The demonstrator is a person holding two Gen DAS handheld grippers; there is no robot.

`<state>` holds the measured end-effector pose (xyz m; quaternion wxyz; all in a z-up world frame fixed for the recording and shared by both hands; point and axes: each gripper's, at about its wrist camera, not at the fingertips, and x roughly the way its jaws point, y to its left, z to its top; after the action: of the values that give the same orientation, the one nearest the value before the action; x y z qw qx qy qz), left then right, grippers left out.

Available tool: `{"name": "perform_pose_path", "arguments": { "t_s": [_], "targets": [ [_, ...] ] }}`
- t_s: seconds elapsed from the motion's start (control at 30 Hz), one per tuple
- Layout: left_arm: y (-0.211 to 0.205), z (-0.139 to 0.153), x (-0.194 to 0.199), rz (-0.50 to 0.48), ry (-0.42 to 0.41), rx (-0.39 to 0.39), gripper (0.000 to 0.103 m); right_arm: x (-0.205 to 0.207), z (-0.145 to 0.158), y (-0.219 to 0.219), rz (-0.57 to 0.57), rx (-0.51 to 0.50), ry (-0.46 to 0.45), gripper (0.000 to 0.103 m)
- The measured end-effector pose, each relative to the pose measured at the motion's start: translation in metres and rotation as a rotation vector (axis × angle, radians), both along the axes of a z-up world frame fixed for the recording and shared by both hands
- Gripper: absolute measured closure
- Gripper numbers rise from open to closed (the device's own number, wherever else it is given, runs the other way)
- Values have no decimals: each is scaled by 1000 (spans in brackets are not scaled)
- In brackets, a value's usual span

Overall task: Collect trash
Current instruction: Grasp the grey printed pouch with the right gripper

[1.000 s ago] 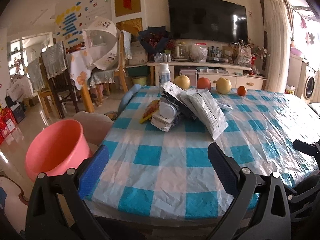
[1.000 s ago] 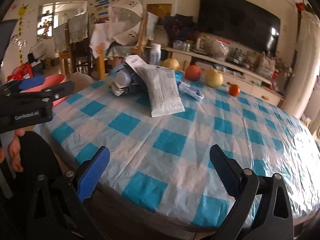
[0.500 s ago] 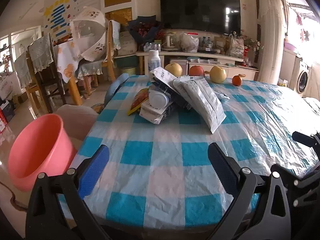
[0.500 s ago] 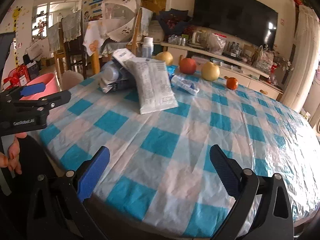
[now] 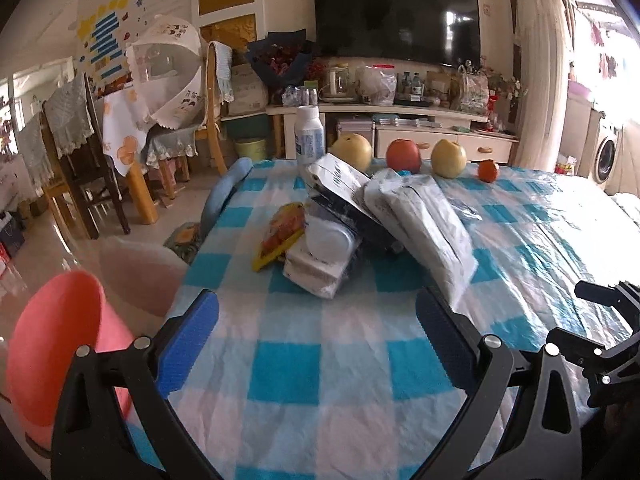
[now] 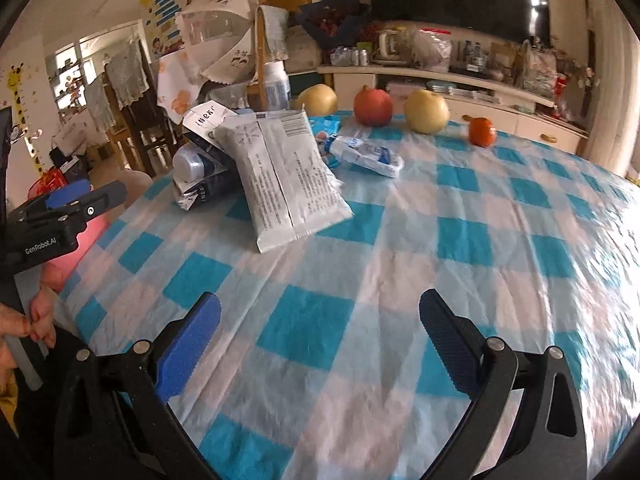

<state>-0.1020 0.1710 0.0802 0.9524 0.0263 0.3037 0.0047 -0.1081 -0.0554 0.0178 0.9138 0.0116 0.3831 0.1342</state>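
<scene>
Both hand-held grippers, left [image 5: 318,338] and right [image 6: 320,340], are hanging spread and empty; mid-frame, a grey-white foil packet [image 6: 286,174] is partly hiding crumpled wrappers [image 5: 324,258] on the blue-checked counter [image 6: 460,240].

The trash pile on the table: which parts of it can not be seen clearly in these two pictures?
- Left wrist view: the large white packet covers the dark package beneath.
- Right wrist view: the same packet hides the pile's middle; its small print is unreadable.
- Pink bucket: its inside faces away, partly behind the left hand-held gripper.
</scene>
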Motion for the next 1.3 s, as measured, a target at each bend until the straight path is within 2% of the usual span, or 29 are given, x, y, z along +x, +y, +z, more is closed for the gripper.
{"name": "perform_pose_path", "arguments": {
  "t_s": [0.1,0.33,0.53,0.77,1.0,1.07,1.17,1.3],
  "targets": [
    [3,1,7,-3,-3,-30,4,18,2,5,30,2,-16,5],
    [5,-12,16,5,28,-27,4,68,0,18,89,28,-33,5],
    [6,-15,17,5,34,-19,4,106,-11,37,158,19,-8,5],
    [4,-16,25,3,32,-13,4,130,-23,57,197,-82,5,5],
    [-2,-22,35,-7,50,-6,4,142,-27,52,199,-46,43,5],
    [-4,-23,37,-8,50,-5,4,142,-26,52,198,-45,47,20],
    [-6,-23,40,-10,51,-4,4,139,-26,54,204,-73,43,21],
    [-10,-24,45,-8,51,9,4,132,-22,52,219,-81,33,29]
  ]
}}
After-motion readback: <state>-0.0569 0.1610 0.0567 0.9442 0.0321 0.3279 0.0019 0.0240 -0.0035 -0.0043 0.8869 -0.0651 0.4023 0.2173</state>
